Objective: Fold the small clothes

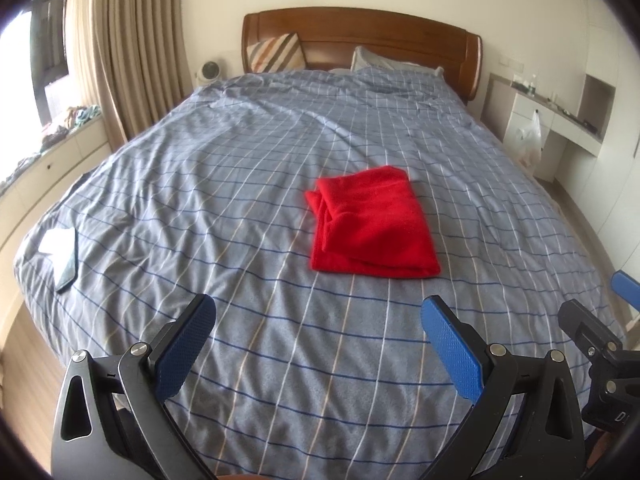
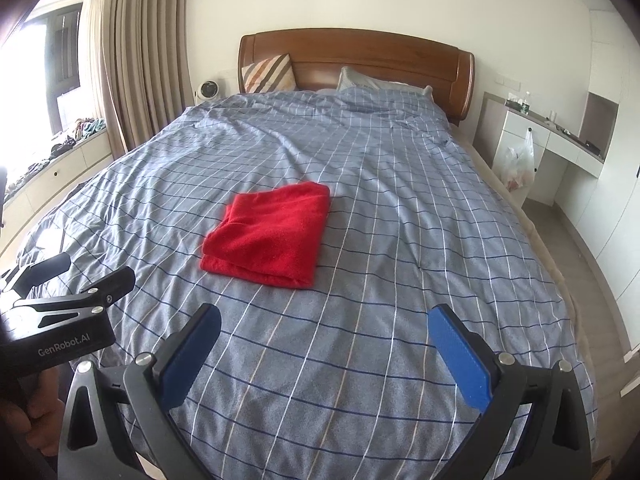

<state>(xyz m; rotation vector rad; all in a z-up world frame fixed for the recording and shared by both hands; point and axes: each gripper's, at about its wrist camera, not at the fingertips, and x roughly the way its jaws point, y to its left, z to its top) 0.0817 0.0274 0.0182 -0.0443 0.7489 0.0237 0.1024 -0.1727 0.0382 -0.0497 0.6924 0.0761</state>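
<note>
Folded red garment (image 1: 372, 224) lies on checked bedspread (image 1: 240, 200) at 12 o'clock of left gripper (image 1: 318, 344) and right gripper (image 2: 324, 354), both spread wide, empty.

Folded cloth (image 1: 372, 222) lies on the bed (image 1: 240, 168), mid-bed, ahead of both grippers. Left gripper (image 1: 318, 344) and right gripper (image 2: 324, 354) side by side over the foot end, jaws spread wide, well apart from the cloth. Headboard (image 1: 360, 28) behind, cushion (image 1: 276, 53) and pillow (image 1: 376, 60) against it. Phone (image 1: 66, 272) near the bed's left edge. Curtain (image 1: 132, 40) left of the bed, fan (image 1: 209, 69) beside the headboard's left end. Desk (image 1: 560, 116) right of the bed, bag (image 1: 530, 140) hanging at its front.
</note>
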